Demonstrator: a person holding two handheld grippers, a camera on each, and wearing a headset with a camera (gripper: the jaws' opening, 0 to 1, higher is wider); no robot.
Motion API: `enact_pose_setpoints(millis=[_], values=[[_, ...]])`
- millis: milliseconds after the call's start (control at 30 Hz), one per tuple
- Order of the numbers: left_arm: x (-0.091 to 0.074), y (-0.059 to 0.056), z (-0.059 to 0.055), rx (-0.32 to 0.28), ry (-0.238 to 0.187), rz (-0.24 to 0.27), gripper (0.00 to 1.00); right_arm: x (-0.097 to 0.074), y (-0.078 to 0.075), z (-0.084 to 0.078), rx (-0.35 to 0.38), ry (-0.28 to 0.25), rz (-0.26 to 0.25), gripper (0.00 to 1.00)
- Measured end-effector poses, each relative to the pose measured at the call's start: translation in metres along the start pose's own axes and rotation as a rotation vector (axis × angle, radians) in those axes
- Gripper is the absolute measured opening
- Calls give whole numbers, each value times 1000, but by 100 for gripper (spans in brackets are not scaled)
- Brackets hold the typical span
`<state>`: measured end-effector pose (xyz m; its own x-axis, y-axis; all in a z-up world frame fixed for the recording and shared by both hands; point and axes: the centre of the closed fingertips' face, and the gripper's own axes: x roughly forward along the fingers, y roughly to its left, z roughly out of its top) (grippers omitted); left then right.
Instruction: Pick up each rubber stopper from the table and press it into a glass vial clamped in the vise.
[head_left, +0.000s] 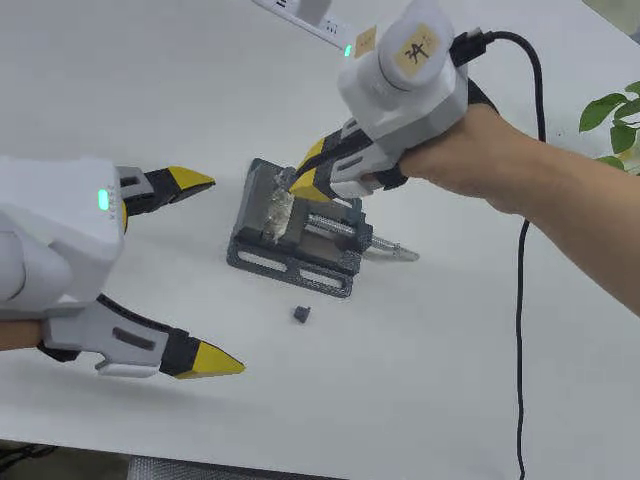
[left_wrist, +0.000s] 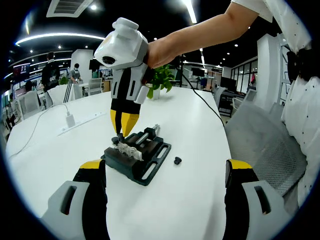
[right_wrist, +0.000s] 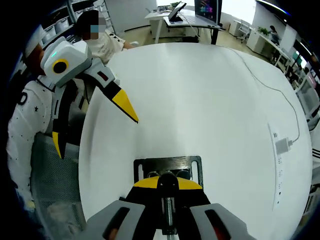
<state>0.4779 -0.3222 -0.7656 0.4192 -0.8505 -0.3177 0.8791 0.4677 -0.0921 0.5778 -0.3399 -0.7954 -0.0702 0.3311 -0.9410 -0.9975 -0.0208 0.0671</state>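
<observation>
Right tool pinches a small dark rubber stopper atop the clear glass vial clamped in the dark grey metal vise. Left tool hovers spread wide at the near left. A second dark stopper lies on the white bench, just near of the vise.

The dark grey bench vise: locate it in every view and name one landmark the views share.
Head view: dark grey bench vise at centre, beneath the right gripper.
Left gripper view: centre, slightly left.
Right gripper view: bottom centre, just beyond the gripper's tips, shut on a dark rubber stopper.
Shared landmark: white power strip, top edge, left, right.
</observation>
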Motion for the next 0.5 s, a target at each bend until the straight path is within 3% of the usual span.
enact_pose_setpoints(millis=[33,500], values=[[0,0,-1,-3,0,0,99,0,1,-2,-18,20,-4,5],[2,3,-2,-18,-12,-4,99,4,6,-2,-14,42,16,5]])
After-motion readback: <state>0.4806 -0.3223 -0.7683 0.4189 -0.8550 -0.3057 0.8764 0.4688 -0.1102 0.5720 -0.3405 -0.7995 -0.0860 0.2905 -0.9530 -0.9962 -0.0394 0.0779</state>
